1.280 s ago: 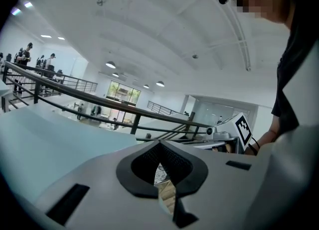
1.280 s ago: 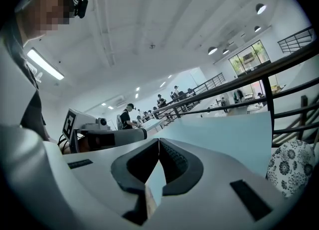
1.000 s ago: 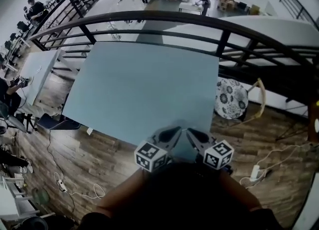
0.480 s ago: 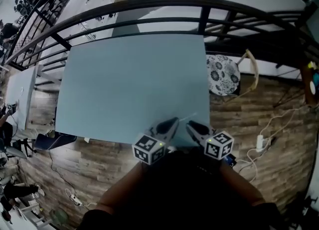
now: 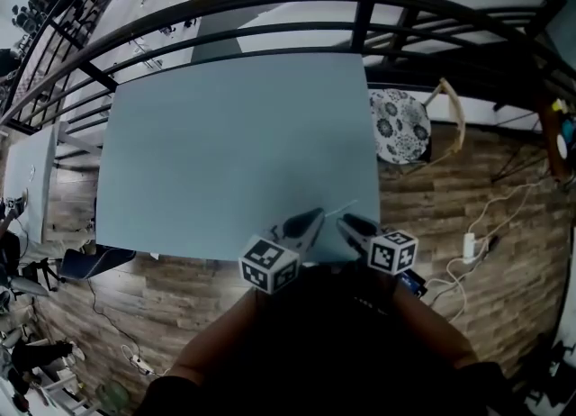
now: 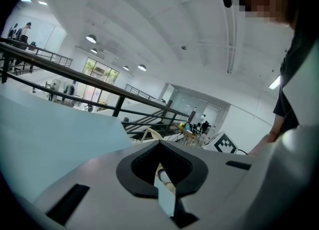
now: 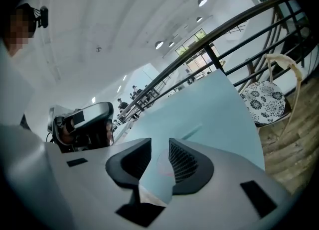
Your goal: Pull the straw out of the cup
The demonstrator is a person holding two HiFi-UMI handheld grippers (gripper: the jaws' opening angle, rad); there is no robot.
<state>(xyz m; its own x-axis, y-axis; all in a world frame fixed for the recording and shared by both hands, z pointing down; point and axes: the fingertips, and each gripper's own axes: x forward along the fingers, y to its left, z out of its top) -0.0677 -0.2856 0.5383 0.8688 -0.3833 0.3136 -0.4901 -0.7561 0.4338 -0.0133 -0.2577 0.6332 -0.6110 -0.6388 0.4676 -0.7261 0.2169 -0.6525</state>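
A thin pale straw (image 5: 343, 210) lies flat on the light blue table (image 5: 234, 144), just beyond my right gripper (image 5: 347, 222). In the right gripper view the straw (image 7: 192, 131) rests on the tabletop ahead of the jaws. My right gripper (image 7: 158, 163) is opening, with only table and a faint pinkish blur between its pads. My left gripper (image 5: 310, 219) hovers beside it at the table's near edge. Its jaws (image 6: 164, 186) stand a little apart with nothing in them. I cannot make out a cup in any view.
A chair with a floral cushion (image 5: 400, 126) stands off the table's right edge. A black railing (image 5: 270, 4) runs behind the table. Cables and a power strip (image 5: 468, 245) lie on the wooden floor at the right.
Both grippers have come down toward the table's near edge. The straw, unseen a second ago, now lies on the table in front of the right gripper.
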